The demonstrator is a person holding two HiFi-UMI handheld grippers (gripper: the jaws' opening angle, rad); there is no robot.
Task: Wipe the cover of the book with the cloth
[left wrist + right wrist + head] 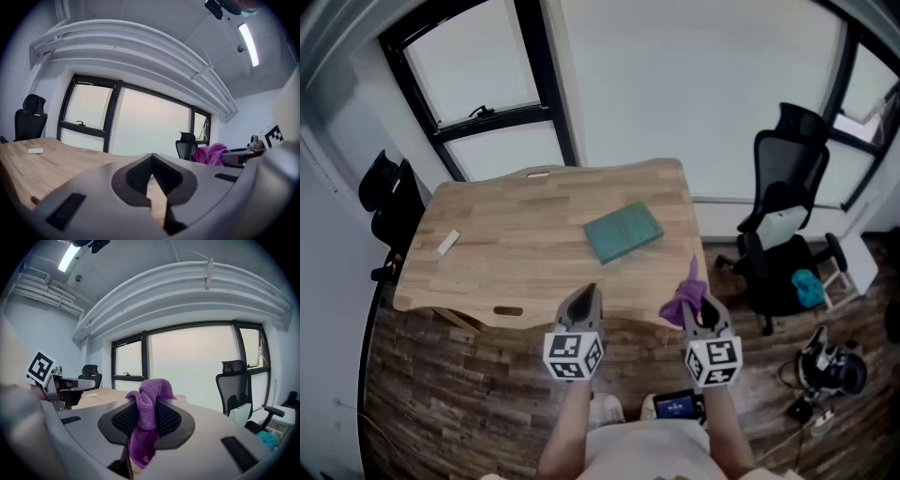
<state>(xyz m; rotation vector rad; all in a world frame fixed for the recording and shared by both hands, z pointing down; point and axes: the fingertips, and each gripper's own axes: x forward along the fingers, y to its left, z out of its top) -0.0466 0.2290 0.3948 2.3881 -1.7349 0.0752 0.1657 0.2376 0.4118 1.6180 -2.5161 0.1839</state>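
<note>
**A:** What is each tool doing?

**B:** The right tool (144, 423) is clamped on the purple cloth (152, 392). A bunched fold sticks up above its jaws and the rest hangs down between them. The left tool (151, 172) has its jaws closed together with nothing between them.

**A:** And the book?

**B:** The teal book (622, 232) lies flat on the wooden desk (506, 253), ahead of both tools and roughly between their two lines. It is somewhat nearer the right tool's side and clear of both. Neither tool touches it, and neither does the cloth.

**A:** Where do the tools sit against the desk?

**B:** Both are at its near edge, side by side and pointing forward. The left tool's tip is just over that edge, and the right tool with its cloth is by the near right corner.

**A:** Anything else around them?

**B:** A small white object (448, 243) lies on the desk far ahead and to the left of the left tool. A black office chair (783, 225) stands on the floor, off to the right of the right tool.
</note>
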